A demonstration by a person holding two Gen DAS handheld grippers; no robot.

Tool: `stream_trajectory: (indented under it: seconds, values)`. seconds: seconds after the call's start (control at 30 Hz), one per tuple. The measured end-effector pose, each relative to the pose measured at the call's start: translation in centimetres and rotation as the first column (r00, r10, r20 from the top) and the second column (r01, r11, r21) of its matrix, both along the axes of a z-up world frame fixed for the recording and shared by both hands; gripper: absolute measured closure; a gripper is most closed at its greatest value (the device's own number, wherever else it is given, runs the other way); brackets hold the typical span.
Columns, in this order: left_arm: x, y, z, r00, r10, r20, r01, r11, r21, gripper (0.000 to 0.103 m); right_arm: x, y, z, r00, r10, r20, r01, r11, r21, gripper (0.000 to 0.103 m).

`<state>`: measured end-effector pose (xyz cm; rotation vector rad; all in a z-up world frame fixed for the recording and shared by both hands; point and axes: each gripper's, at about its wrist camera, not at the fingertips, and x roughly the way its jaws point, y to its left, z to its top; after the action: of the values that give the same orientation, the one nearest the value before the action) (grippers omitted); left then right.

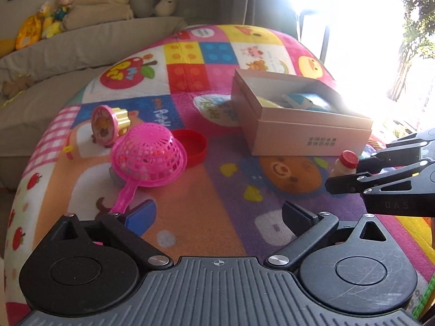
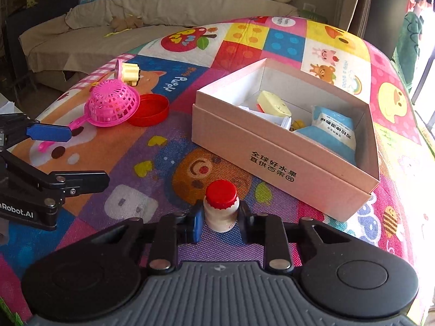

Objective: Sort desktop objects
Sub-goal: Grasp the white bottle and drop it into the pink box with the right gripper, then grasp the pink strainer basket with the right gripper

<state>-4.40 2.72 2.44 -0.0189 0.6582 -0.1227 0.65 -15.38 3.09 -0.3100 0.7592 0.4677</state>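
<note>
A bright patchwork mat covers the surface [image 2: 244, 35]. Just in front of the open box [image 2: 272, 146], the right claw [image 2: 221, 221] pinches a small red-capped bottle [image 2: 221, 206]; next, probably lifting it into the box. The left claw [image 1: 217, 217] hangs spread wide, empty.

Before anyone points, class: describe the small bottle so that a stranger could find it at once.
Find the open pink cardboard box on the colourful play mat. Just in front of its printed side, between the right gripper's fingers, stands a small bottle. It alone is white with a red cap; the other red thing is a flat lid.
</note>
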Motion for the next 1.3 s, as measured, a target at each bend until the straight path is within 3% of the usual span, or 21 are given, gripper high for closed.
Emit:
stream_trajectory:
  seconds: [0.1,0.2,0.3,0.37,0.5,0.63,0.7,0.77,0.8,0.93,0.97,1.1,1.27,1.3]
  values:
    - [0.2,0.0,0.3,1.000,0.005,0.007,-0.005,1.000,0.001,0.001,-0.6,-0.7,1.8,1.000,0.013,0.008,-0.013,1.000,0.007,0.078]
    - [0.4,0.3,0.7,1.000,0.020,0.024,-0.020,1.000,0.000,0.001,-0.3,-2.5,5.7,0.997,-0.012,0.080,0.007,0.998,0.063,0.078]
    - [0.9,0.7,1.0,0.998,0.044,0.035,-0.044,0.999,-0.010,0.001,2.6,-4.8,10.4,0.982,-0.108,0.158,0.082,0.984,0.158,0.078]
    - [1.1,1.1,1.1,0.998,0.056,0.036,-0.056,0.998,-0.020,0.001,5.7,-5.7,11.9,0.973,-0.173,0.156,0.139,0.968,0.208,0.078]
    - [0.9,1.7,1.1,0.997,0.061,0.038,-0.060,0.998,-0.013,0.001,12.7,-6.3,12.2,0.961,-0.259,0.100,0.220,0.930,0.295,0.077]
    - [0.5,3.7,1.4,0.993,0.109,0.053,-0.109,0.994,-0.009,0.000,15.8,-4.3,10.7,0.943,-0.308,0.122,0.271,0.930,0.249,0.064]
    - [0.5,4.9,1.5,0.988,0.146,0.057,-0.146,0.989,-0.006,0.000,15.1,-2.2,9.8,0.968,-0.229,0.099,0.200,0.950,0.241,0.062]
    - [0.7,5.9,1.3,0.984,0.173,0.052,-0.173,0.985,0.004,0.000,13.0,0.7,9.0,0.990,-0.108,0.089,0.084,0.968,0.235,0.053]
    - [0.8,6.3,1.2,0.983,0.180,0.047,-0.181,0.984,0.010,0.000,12.0,2.2,8.6,0.994,-0.051,0.093,0.029,0.975,0.219,0.049]
    - [0.6,6.9,0.6,0.984,0.173,0.036,-0.173,0.985,0.016,0.000,9.6,7.7,7.0,0.990,0.134,0.034,-0.138,0.971,0.194,0.049]
    - [0.5,7.0,0.5,0.985,0.169,0.034,-0.169,0.985,0.014,0.000,9.5,8.7,6.5,0.987,0.159,0.012,-0.158,0.967,0.197,0.048]
    - [-0.1,7.2,0.1,0.990,0.142,0.010,-0.143,0.990,0.020,0.000,9.1,13.0,3.9,0.974,0.217,-0.056,-0.203,0.961,0.190,0.030]
    - [-1.4,7.0,-0.5,0.996,0.085,-0.016,-0.084,0.995,0.062,0.000,8.0,15.5,1.1,0.964,0.246,-0.105,-0.227,0.960,0.166,0.031]
    - [-1.7,7.0,-0.4,0.997,0.077,-0.017,-0.076,0.995,0.059,0.000,7.8,15.6,0.8,0.961,0.251,-0.116,-0.231,0.959,0.164,0.040]
